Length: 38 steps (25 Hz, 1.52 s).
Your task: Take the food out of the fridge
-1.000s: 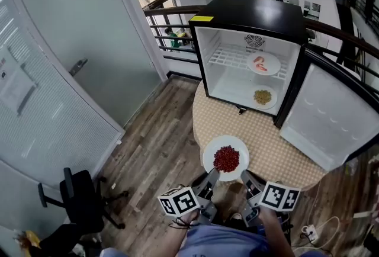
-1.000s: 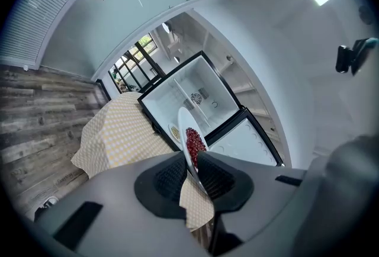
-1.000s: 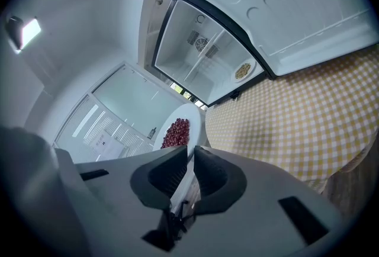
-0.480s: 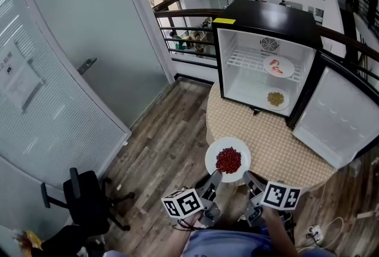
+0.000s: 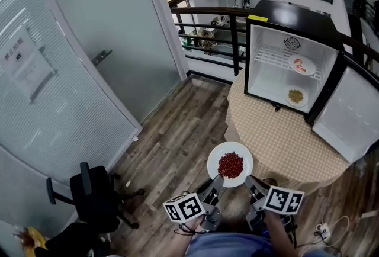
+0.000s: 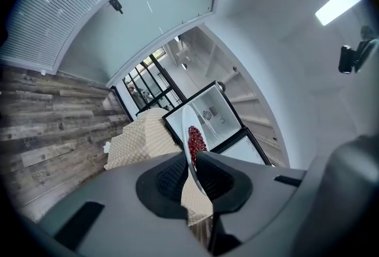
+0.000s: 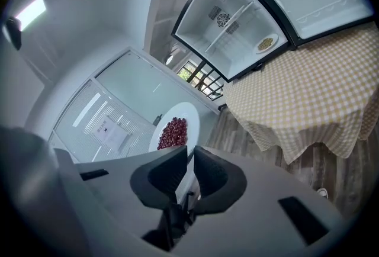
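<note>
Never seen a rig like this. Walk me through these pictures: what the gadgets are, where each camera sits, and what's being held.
There is no robot here: a person holds a two-jaw tool in each hand. The head view looks down from a camera on the person's head. The other two views ride on the tools and look along their jaws. The left gripper and the right gripper each clamp the rim of one white plate heaped with small red food. The left jaws have just closed tighter on it. Ahead is a table with a checked cloth. On it stands a small fridge, door open, with an upper plate and a lower plate of food inside.
</note>
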Tool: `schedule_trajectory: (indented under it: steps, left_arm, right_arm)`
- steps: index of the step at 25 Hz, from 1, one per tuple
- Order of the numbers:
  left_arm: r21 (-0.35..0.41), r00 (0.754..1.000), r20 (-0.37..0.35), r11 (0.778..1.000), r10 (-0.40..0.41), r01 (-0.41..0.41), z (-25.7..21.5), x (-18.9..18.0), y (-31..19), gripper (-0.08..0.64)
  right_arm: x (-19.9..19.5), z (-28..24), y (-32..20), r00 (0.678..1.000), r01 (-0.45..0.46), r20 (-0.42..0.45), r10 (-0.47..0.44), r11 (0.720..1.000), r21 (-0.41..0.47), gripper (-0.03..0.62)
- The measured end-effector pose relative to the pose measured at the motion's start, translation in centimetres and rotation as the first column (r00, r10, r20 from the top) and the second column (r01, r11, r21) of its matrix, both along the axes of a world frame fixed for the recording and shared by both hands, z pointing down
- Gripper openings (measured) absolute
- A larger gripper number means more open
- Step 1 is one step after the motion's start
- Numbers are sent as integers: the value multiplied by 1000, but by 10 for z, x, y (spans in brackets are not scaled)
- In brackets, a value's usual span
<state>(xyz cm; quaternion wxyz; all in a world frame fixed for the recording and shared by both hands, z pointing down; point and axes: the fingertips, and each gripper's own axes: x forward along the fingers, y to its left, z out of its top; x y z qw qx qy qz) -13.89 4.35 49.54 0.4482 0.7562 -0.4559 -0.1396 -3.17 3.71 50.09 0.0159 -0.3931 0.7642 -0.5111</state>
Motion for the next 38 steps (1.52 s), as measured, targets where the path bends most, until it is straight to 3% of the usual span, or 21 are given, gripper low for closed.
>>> schedule_trajectory:
  steps: [6, 12, 22, 38]
  left_arm:
    - [-15, 1000, 11, 1000, 7, -7, 5, -38, 28, 51]
    - [-17, 1000, 3, 999, 29, -29, 7, -47, 50, 51]
    - [-37, 995, -28, 995, 95, -96, 23, -36, 68, 52]
    - [-13, 986, -27, 986, 164, -164, 19, -20, 64, 52]
  right_arm:
    - [-37, 6, 28, 1000, 0, 13, 0, 1000, -2, 41]
    - [-47, 7, 53, 999, -30, 19, 30, 1000, -6, 41]
    - [-36, 20, 79, 995, -99, -10, 99, 995, -20, 41]
    - [-20, 13, 78, 988, -154, -10, 154, 988, 8, 41]
